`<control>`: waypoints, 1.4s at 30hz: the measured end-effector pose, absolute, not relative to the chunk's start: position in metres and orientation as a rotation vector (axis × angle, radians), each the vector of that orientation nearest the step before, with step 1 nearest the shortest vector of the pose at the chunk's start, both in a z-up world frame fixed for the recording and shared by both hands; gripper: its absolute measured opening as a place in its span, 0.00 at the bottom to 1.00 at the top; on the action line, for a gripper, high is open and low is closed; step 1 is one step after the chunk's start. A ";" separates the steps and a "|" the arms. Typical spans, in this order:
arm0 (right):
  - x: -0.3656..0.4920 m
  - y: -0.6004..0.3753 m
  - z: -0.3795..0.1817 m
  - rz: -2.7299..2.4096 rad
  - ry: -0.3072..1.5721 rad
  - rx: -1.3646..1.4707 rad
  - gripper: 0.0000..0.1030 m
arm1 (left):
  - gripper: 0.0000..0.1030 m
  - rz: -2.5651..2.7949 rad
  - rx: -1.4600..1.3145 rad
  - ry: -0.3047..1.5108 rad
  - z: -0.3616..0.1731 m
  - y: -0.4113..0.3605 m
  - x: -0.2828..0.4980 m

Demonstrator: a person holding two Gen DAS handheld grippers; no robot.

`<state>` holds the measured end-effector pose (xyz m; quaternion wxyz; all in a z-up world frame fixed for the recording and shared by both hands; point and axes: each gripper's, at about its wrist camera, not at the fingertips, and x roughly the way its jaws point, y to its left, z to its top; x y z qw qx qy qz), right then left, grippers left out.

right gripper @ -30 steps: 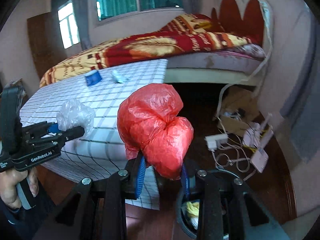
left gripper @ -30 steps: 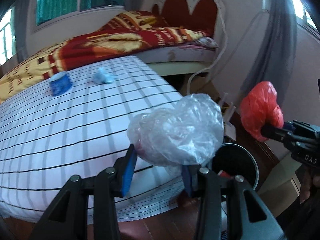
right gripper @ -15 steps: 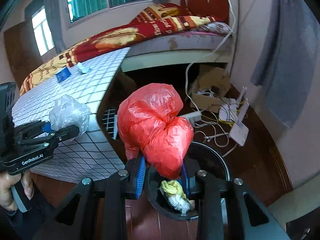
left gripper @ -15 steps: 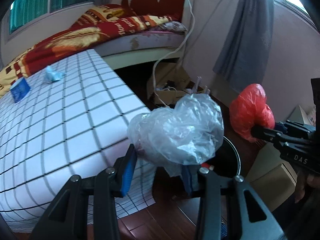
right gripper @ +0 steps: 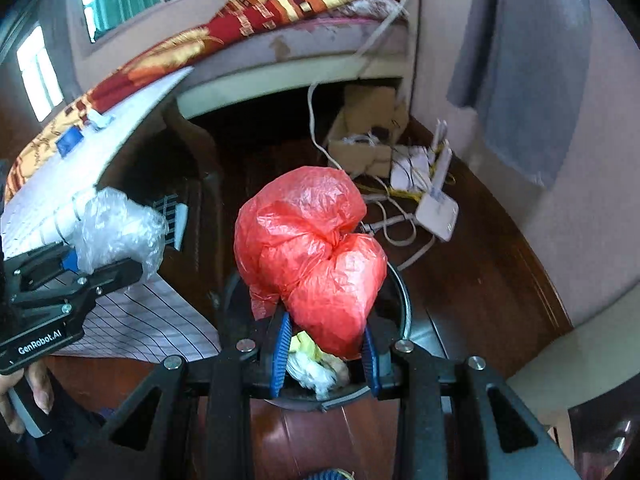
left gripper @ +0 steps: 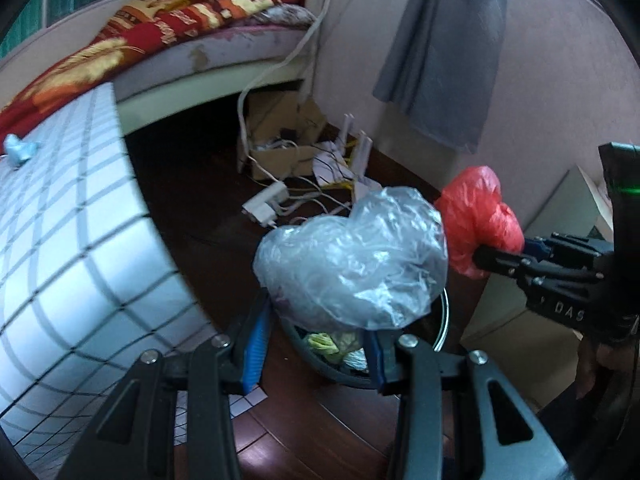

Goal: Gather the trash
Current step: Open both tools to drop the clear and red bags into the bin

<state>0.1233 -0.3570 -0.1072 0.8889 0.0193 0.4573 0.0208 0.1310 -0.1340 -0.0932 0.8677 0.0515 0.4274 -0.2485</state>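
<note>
My left gripper [left gripper: 316, 340] is shut on a crumpled clear plastic bag [left gripper: 352, 260], held just above a round black trash bin [left gripper: 442, 328] on the floor. My right gripper [right gripper: 324, 352] is shut on a crumpled red plastic bag [right gripper: 312, 252], held over the same bin [right gripper: 404, 304], which holds yellow and white trash [right gripper: 316, 368]. The red bag [left gripper: 480, 216] also shows in the left wrist view, the clear bag [right gripper: 116, 232] in the right wrist view. A light blue scrap [left gripper: 20, 150] and a blue wrapper [right gripper: 70, 140] lie on the checked bed [left gripper: 60, 240].
A power strip [left gripper: 266, 204], tangled cables and a white router [right gripper: 436, 208] lie on the dark wood floor beyond the bin, by a cardboard box [right gripper: 368, 120]. A grey curtain [left gripper: 444, 52] hangs on the wall. A pale cabinet [left gripper: 568, 208] stands to the right.
Both grippers have swung right from the bed and down over the bin, carrying their bags. The bin's contents now show below both bags.
</note>
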 end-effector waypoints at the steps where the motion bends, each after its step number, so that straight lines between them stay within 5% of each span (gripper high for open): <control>1: 0.123 -0.360 -0.113 0.038 0.961 0.047 0.32 | 0.42 -0.534 0.114 0.906 -0.099 -0.141 0.133; 29: 0.151 -0.361 -0.210 0.101 1.185 -0.071 0.33 | 0.46 -0.642 0.101 1.173 -0.193 -0.191 0.175; 31: 0.153 -0.362 -0.216 0.081 1.220 -0.099 0.46 | 0.77 -0.603 0.093 1.194 -0.199 -0.188 0.178; 32: 0.153 -0.365 -0.218 0.028 1.222 -0.121 0.69 | 0.81 -0.571 0.097 1.186 -0.200 -0.185 0.179; 35: 0.150 -0.377 -0.217 0.004 1.221 -0.072 0.75 | 0.88 -0.499 0.109 1.162 -0.199 -0.174 0.176; 38: 0.148 -0.384 -0.218 -0.034 1.228 -0.066 1.00 | 0.95 -0.464 0.119 1.165 -0.204 -0.167 0.173; 42: 0.147 -0.391 -0.220 -0.064 1.226 -0.045 1.00 | 0.95 -0.447 0.134 1.166 -0.205 -0.163 0.169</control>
